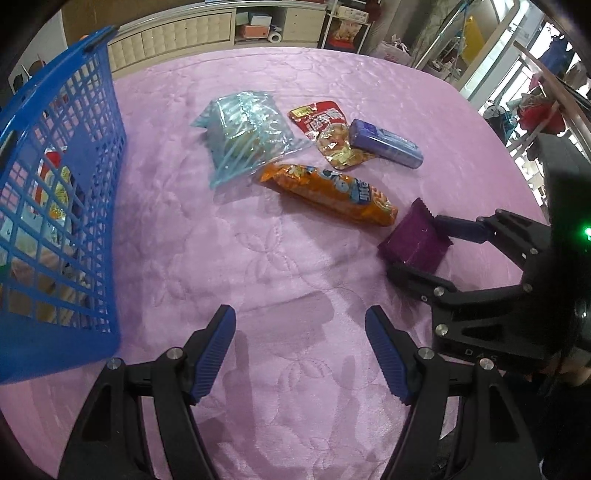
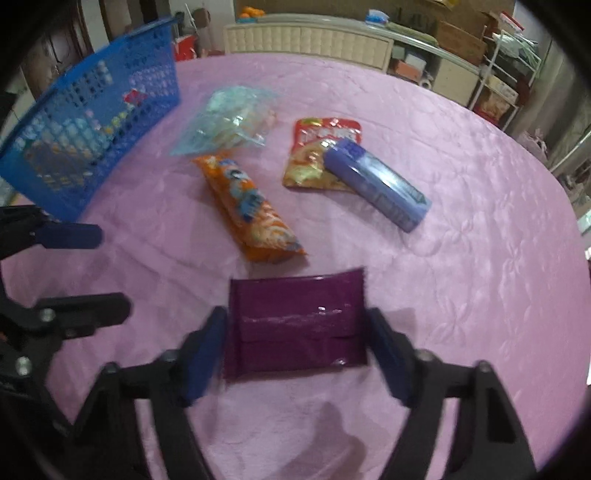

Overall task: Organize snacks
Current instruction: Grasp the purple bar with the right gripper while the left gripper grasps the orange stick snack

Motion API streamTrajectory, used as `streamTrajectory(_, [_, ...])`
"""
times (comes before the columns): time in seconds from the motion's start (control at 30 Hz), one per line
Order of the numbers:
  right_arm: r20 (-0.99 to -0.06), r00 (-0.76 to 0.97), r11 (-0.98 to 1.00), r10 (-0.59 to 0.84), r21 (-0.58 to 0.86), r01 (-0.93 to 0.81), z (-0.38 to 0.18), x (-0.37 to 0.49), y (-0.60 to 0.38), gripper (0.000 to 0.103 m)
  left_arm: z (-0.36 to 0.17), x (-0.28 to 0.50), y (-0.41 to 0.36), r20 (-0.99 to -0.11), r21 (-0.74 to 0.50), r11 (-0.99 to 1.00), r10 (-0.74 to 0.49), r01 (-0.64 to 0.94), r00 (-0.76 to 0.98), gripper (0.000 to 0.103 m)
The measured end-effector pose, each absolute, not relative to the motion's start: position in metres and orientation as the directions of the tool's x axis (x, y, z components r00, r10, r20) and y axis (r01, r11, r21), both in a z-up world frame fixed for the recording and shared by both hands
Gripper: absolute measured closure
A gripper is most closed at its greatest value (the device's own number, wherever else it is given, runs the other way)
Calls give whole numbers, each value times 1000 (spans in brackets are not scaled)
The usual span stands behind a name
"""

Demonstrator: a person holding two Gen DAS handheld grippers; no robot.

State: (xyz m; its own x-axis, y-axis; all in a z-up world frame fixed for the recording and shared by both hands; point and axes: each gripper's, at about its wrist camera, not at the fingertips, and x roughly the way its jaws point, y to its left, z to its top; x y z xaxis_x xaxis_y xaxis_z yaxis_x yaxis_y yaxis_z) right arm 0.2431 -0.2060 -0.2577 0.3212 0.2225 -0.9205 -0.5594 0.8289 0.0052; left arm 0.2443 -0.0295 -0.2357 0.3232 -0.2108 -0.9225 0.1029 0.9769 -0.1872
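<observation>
A purple snack packet lies on the pink cloth between the fingers of my right gripper, whose pads touch or nearly touch its two sides; it also shows in the left wrist view. An orange packet, a clear blue bag, a red packet and a blue tube lie further back. My left gripper is open and empty over bare cloth. A blue basket holding snacks stands at the left.
The pink quilted cloth covers a round table. Shelves and cabinets stand behind it, a metal rack at the right. The right gripper's body is close to the right of my left gripper.
</observation>
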Motion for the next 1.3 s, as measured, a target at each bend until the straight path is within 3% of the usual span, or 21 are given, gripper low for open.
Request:
streamTrajectory(0.07, [-917, 328, 824, 228, 3, -566, -256, 240, -207, 36, -235, 244, -30, -924, -185, 978, -207, 97, 322, 32])
streamTrajectory(0.1, [-916, 329, 824, 229, 3, -566, -255, 238, -208, 43, -234, 244, -30, -923, -188, 978, -209, 93, 323, 32])
streamTrajectory(0.4, [-895, 375, 857, 241, 15, -515, -223, 243, -228, 44, -210, 262, -42, -901, -246, 967, -250, 57, 354, 32])
streamTrajectory(0.73, [-821, 514, 897, 247, -7, -442, -198, 277, -247, 44, -214, 302, -64, -901, -253, 965, -209, -71, 380, 32])
streamTrajectory(0.97, [-843, 505, 908, 185, -50, -416, -212, 284, -255, 44, -230, 323, -78, -914, -216, 969, -159, -116, 374, 32])
streamTrajectory(1.3, [-870, 447, 912, 210, 11, -409, -219, 293, -259, 44, -253, 348, -88, -933, -180, 969, -114, -169, 340, 32])
